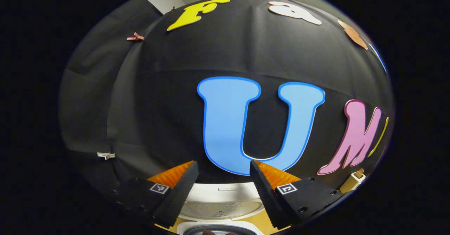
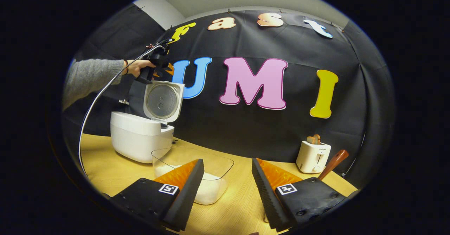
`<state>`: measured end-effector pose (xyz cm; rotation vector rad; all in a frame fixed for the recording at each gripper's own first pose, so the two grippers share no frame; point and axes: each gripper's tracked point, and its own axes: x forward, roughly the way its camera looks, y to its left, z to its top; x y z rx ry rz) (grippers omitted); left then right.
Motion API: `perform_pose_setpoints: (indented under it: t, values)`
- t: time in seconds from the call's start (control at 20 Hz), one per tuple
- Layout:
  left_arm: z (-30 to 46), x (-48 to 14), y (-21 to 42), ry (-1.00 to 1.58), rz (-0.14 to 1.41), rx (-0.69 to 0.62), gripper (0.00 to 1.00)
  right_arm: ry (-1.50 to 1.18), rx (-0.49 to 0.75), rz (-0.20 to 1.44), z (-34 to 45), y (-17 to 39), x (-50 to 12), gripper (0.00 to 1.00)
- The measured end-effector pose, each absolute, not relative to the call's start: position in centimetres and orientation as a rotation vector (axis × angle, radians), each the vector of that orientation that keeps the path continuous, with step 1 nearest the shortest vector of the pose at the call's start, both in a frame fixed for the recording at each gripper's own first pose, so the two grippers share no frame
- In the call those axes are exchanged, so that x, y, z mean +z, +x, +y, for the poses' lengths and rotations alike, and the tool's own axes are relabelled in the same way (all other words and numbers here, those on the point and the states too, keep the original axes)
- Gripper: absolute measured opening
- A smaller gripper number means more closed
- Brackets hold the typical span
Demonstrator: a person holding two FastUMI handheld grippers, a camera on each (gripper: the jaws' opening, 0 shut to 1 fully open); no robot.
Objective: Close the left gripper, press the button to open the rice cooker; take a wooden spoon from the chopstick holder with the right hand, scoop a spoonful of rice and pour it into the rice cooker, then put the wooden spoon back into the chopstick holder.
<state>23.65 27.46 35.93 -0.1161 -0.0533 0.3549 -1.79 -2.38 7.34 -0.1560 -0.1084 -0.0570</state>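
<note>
Both pairs of jaws stand apart with nothing between them. My right gripper (image 2: 225, 178) hangs over the wooden table (image 2: 105, 171), just above a clear tub (image 2: 214, 164) of white rice (image 2: 211, 189). Left of the tub I see the rice cooker (image 2: 140, 138), lid (image 2: 163, 101) up. My left gripper (image 1: 223, 180) is held above that lid. Far right, a wooden spoon handle (image 2: 332, 164) leans beside a toaster (image 2: 313, 156).
</note>
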Motion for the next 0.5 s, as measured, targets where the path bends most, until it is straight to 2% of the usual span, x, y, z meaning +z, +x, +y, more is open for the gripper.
perform_pose_setpoints:
  t: [0.2, 0.3, 0.5]
  values:
    - [27.7, 33.3, 24.8, -0.08, 0.031, 0.398, 0.95, -0.147, -0.066, -0.103, -3.4, -1.4, 6.7, 0.86]
    - [27.4, 33.3, 24.1, -0.1, 0.023, 0.395, 0.99, -0.136, -0.066, -0.096, -3.7, -1.5, 6.4, 0.86]
    - [25.2, 32.3, 21.1, -0.06, 0.075, 0.367, 0.99, -0.11, -0.061, -0.112, -4.0, -2.1, 6.8, 0.86]
